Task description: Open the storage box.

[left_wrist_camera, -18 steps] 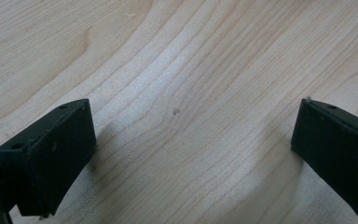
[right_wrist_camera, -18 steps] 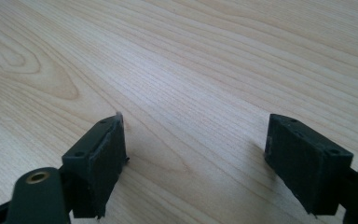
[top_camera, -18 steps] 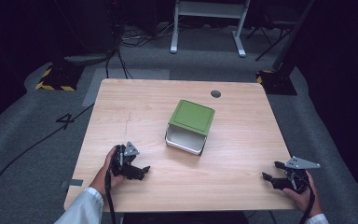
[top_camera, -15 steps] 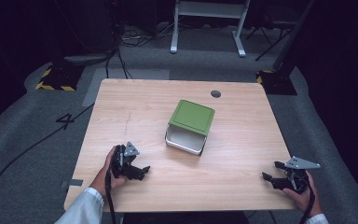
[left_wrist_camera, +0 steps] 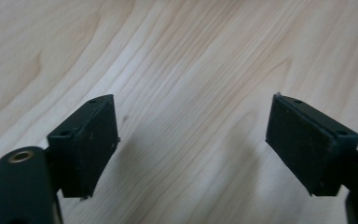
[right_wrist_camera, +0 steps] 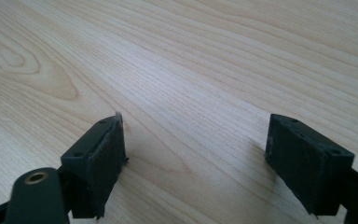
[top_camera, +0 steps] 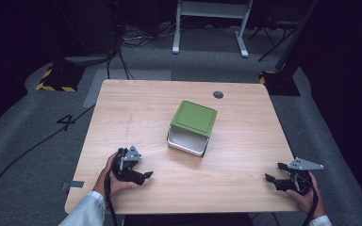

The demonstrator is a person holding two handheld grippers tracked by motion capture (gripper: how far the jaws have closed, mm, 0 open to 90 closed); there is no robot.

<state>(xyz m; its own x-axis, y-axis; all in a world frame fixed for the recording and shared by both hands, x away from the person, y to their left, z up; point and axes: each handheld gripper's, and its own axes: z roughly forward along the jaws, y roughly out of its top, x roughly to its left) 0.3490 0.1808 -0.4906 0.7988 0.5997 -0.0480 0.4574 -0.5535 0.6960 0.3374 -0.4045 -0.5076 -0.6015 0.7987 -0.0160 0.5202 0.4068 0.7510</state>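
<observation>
Left tool rests near the bench front edge, jaws apart and empty; unchanged from a moment ago. Green-lidded box sits mid-bench, untouched. Right tool, likewise released, waits well apart: approach not begun.

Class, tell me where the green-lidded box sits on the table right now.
In the high view the green-lidded box sits near the middle of the wooden table, ahead of and between the left gripper and right gripper, touching neither.
</observation>
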